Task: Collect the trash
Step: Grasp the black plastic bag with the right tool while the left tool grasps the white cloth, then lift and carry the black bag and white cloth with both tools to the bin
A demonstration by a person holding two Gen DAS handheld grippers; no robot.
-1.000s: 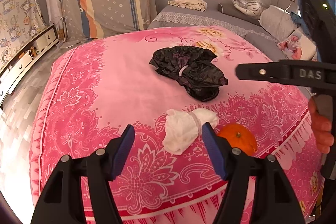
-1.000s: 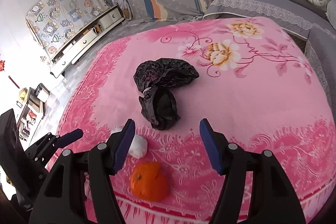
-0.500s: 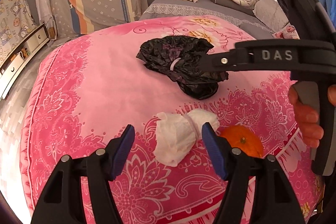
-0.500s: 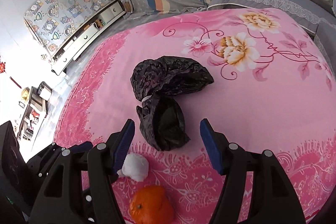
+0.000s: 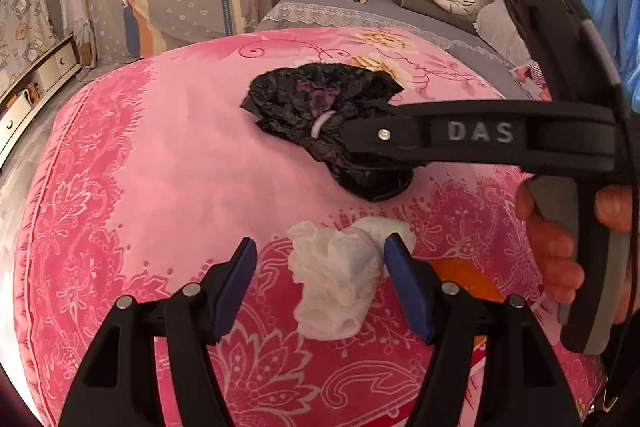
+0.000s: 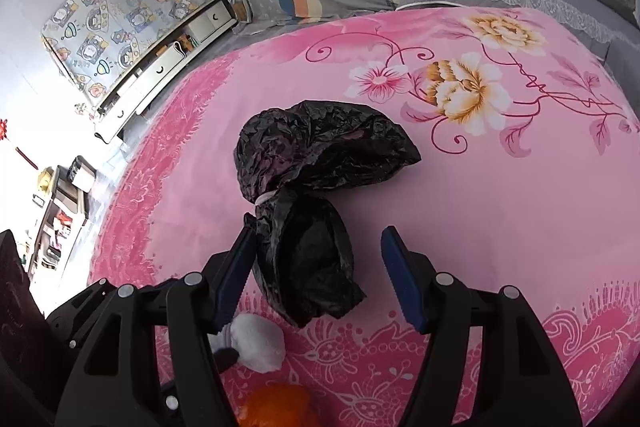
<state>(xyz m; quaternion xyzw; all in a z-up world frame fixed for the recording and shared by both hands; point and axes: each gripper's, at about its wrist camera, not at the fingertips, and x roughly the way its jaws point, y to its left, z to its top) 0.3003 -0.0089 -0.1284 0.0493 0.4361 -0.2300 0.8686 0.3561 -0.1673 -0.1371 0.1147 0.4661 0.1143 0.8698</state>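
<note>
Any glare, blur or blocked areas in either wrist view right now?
Left wrist: sharp, evenly lit; the right gripper crosses the frame and hides part of the black bag. Right wrist: the left edge is blown out white; the bag stays crisp. Both bend at the rims.

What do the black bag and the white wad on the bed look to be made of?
Black bag: thin plastic film, glossy and crinkled, cinched by a pale band. White wad: probably tissue or paper towel, matte, soft and crumpled; thin cloth can't be ruled out.

Pink floral bed (image 5: 152,155) — black bag (image 6: 312,187), white tissue wad (image 5: 340,279), orange (image 5: 464,275)
</note>
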